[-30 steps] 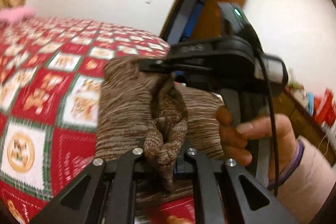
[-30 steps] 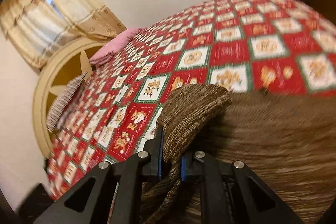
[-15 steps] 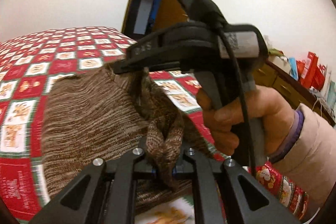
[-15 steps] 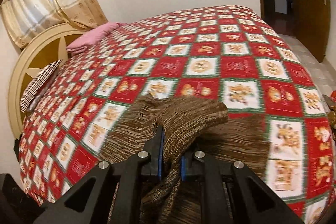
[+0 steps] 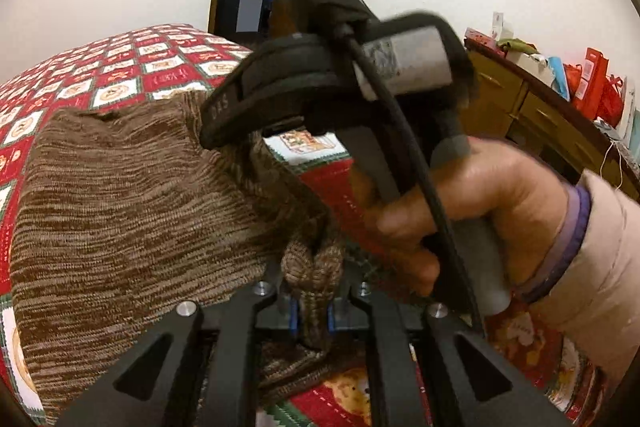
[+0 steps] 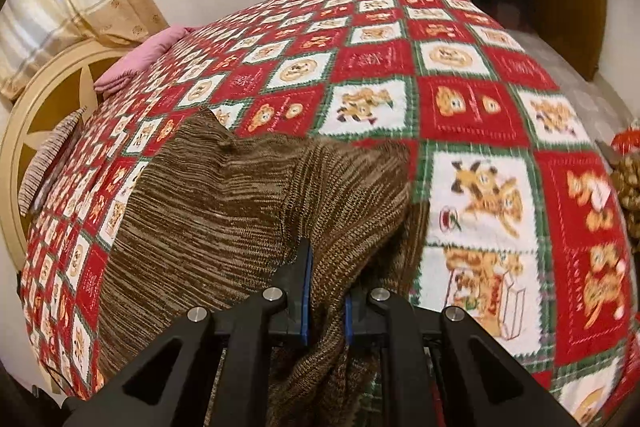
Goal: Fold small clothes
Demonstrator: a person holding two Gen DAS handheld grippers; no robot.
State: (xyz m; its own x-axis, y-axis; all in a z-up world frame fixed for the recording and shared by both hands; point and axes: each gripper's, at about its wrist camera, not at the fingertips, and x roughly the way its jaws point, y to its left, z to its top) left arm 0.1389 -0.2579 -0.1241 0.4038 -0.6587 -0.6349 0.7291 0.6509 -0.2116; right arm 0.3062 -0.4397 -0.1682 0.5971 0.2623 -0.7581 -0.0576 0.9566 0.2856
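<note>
Sweater (image 6: 208, 219) now mostly down on the bedspread (image 6: 472, 99), spreading toward 10 o'clock; a second ago it hung bunched. I have left gripper (image 5: 312, 311) and right gripper (image 6: 326, 303) both clamped on its near edge. Fold looks nearly laid.

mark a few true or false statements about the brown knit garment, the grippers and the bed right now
1. The left gripper is shut on a bunched fold of the brown striped knit garment. True.
2. The right gripper is open and holds nothing. False: it is clamped on the same knit garment.
3. The garment lies partly spread on a red, white and green checked bedspread with bear prints. True.
4. The bedspread is plain blue. False: it is red, white and green checks.
5. A pink pillow sits near the cream headboard. True.
</note>
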